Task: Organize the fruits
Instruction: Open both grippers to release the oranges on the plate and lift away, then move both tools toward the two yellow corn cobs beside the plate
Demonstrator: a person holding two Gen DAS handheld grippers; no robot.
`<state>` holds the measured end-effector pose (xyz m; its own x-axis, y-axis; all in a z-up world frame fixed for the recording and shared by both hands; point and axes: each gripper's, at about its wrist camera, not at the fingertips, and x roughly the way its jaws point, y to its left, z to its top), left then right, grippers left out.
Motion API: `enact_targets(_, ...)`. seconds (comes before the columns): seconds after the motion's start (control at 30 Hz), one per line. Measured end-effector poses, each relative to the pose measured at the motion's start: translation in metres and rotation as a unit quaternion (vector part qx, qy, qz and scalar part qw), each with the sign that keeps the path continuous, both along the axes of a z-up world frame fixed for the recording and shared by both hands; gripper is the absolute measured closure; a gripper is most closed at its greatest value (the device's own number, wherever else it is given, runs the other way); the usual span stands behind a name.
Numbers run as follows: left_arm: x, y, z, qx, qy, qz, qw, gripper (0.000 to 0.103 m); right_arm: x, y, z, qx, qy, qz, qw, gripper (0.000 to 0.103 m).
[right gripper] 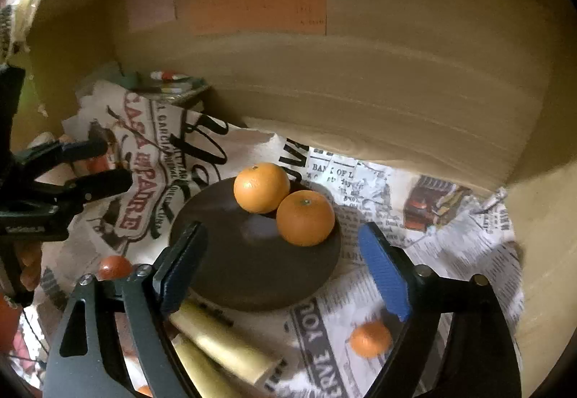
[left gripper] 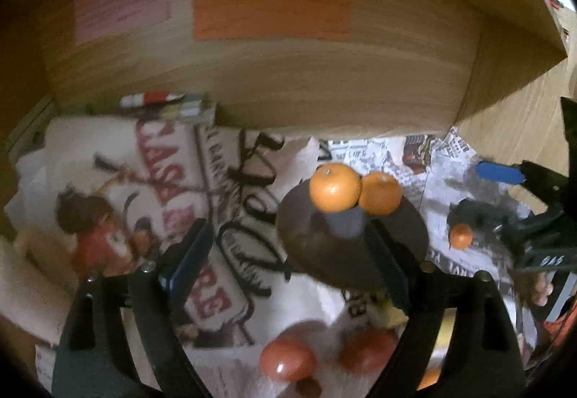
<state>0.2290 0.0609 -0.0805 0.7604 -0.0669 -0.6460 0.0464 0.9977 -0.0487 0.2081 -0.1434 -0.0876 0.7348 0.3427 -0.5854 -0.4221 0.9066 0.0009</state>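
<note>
Two oranges (right gripper: 261,187) (right gripper: 305,217) sit side by side at the far edge of a dark round plate (right gripper: 252,271). They also show in the left wrist view (left gripper: 335,187) (left gripper: 381,193) on the plate (left gripper: 317,246). A small orange (right gripper: 370,339) lies on the newspaper right of the plate, also visible in the left wrist view (left gripper: 461,236). My right gripper (right gripper: 285,268) is open and empty just above the plate's near side. My left gripper (left gripper: 288,264) is open and empty left of the plate. Two red fruits (left gripper: 286,360) (left gripper: 368,349) lie near it.
Printed newspaper (right gripper: 450,228) covers the shelf floor. A wooden back wall (right gripper: 360,73) carries pink, green and orange sticky notes (right gripper: 258,10). Yellow bananas (right gripper: 220,336) lie in front of the plate. A small stack of boxes (left gripper: 173,105) stands at the back left. A red fruit (right gripper: 114,267) lies left.
</note>
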Motion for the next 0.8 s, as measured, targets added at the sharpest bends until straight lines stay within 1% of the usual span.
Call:
enact_targets(0.13, -0.024, 0.01, -0.011, 0.001, 0.01, 0.009, 0.9999, 0.014, -0.024, -0.003, -0.003, 0.008, -0.008, -0.001, 1.0, 0.016)
enact_targets(0.3, -0.049, 0.015, -0.032, -0.001, 0.032, 0.009, 0.9994, 0.014, -0.046, -0.005, -0.019, 0.012, 0.002, -0.008, 1.0, 0.016)
enact_targets(0.4, -0.059, 0.013, -0.048, 0.001, 0.048, 0.002, 0.9989, 0.014, -0.056, -0.014, -0.032, 0.012, 0.011, -0.024, 1.0, 0.016)
enact_targets(0.5, -0.062, 0.01, -0.063, 0.0, 0.062, 0.0, 0.9981, 0.014, -0.058, -0.028, -0.046, 0.001, 0.024, -0.052, 0.998, 0.016)
enact_targets(0.57, -0.061, 0.008, -0.071, 0.001, 0.068, 0.0, 0.9977, 0.016, -0.053, -0.041, -0.054, -0.004, 0.041, -0.074, 0.996, 0.016)
enact_targets(0.7, -0.054, 0.005, -0.082, -0.005, 0.082, -0.008, 0.9966, 0.025, -0.043, -0.063, -0.065, -0.011, 0.068, -0.111, 0.991, 0.016)
enact_targets(0.8, -0.048, 0.004, -0.09, -0.011, 0.095, -0.01, 0.9954, 0.032, -0.038, -0.075, -0.069, 0.01, 0.089, -0.119, 0.989, 0.016)
